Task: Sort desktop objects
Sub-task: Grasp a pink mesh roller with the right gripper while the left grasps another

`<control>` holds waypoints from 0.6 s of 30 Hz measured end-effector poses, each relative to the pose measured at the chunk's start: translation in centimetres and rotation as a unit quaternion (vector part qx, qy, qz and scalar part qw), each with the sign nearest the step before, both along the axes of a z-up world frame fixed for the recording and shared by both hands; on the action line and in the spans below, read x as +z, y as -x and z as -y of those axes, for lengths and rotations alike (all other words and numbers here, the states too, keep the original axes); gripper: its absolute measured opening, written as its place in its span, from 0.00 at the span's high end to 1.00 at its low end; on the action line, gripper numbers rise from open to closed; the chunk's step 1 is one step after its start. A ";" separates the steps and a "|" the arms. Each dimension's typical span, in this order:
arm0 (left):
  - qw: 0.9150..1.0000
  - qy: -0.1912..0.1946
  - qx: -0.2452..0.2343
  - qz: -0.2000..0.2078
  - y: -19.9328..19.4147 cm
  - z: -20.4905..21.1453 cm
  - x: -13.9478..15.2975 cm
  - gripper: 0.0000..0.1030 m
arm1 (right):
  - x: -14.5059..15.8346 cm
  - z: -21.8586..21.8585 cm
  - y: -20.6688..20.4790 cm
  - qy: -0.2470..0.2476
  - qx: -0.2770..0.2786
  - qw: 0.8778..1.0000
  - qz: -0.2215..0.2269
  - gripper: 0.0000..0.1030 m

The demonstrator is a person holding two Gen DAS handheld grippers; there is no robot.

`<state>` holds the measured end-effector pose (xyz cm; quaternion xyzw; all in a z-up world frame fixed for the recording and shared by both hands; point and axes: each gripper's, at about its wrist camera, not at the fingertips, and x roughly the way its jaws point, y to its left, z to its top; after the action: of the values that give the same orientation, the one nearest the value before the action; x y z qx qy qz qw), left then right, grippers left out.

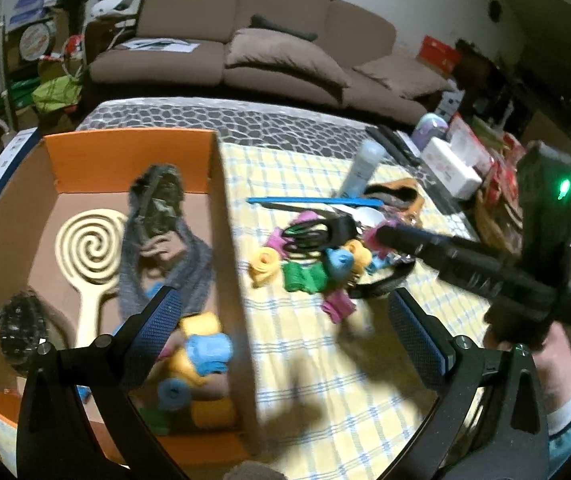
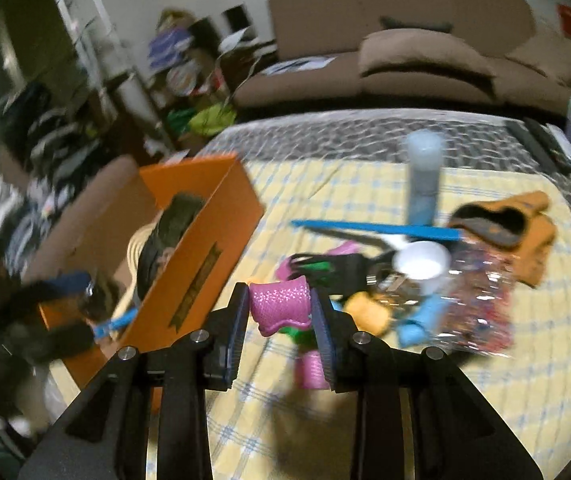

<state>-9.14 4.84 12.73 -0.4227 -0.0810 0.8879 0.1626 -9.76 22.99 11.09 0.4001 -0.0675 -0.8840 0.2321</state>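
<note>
No writing can be read anywhere: the dark printed band on the outer wall of the orange cardboard box (image 2: 201, 248) is blurred, and the labels on the red and white packages at the table's far right are too small to make out.

The right gripper (image 2: 279, 312) is clamped on a pink textured foam roller (image 2: 281, 304), held above the yellow-and-blue checked cloth (image 2: 365, 420), just beside the box's outer wall. The left gripper (image 1: 285, 320) has its jaws wide apart with nothing between them, straddling the box's near wall (image 1: 233, 264): one blue-padded finger (image 1: 157, 320) over the box interior, the other over the cloth.

Inside the box lie a cream wooden paddle with a spiral cut-out (image 1: 91, 248), a grey knitted fabric piece (image 1: 189, 268), a dark crumpled bundle (image 1: 157, 200), a black studded round object (image 1: 21, 324), and yellow and blue foam rollers (image 1: 205, 352), the last smeared by motion.

On the cloth the unsorted pile holds more rollers in yellow (image 1: 263, 266), green (image 1: 301, 276), blue (image 1: 339, 262) and pink (image 1: 337, 306), a black tool with green inside (image 1: 317, 232), a long blue stick (image 2: 377, 229), a white cup (image 2: 421, 262), a pale grey-blue cylinder (image 2: 423, 176), an orange and black glove (image 2: 505, 224) and a glittery clear bag (image 2: 481, 304). The right tool's black body (image 1: 485, 276) crosses the left view and hides part of the pile. A brown sofa (image 1: 285, 40) stands behind the table.
</note>
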 end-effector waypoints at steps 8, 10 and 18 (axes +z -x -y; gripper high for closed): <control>0.999 0.025 -0.027 0.007 0.4 -5.4 -2.0 0.00 | 0.8 -2.9 -0.3 0.024 -0.032 0.999 0.007 0.69; 0.999 0.029 -0.030 0.006 0.4 -6.4 -2.4 0.01 | 0.6 -3.5 -0.4 0.021 -0.035 0.999 0.009 0.69; 0.996 0.087 -0.037 -0.006 0.9 -9.7 -4.8 0.10 | 0.3 -5.0 -0.4 0.020 -0.043 0.999 0.009 0.69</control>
<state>-10.05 14.57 7.95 -0.4329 0.0131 0.8873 0.1583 -9.32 28.02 11.39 0.4002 -0.1047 -0.8880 0.2009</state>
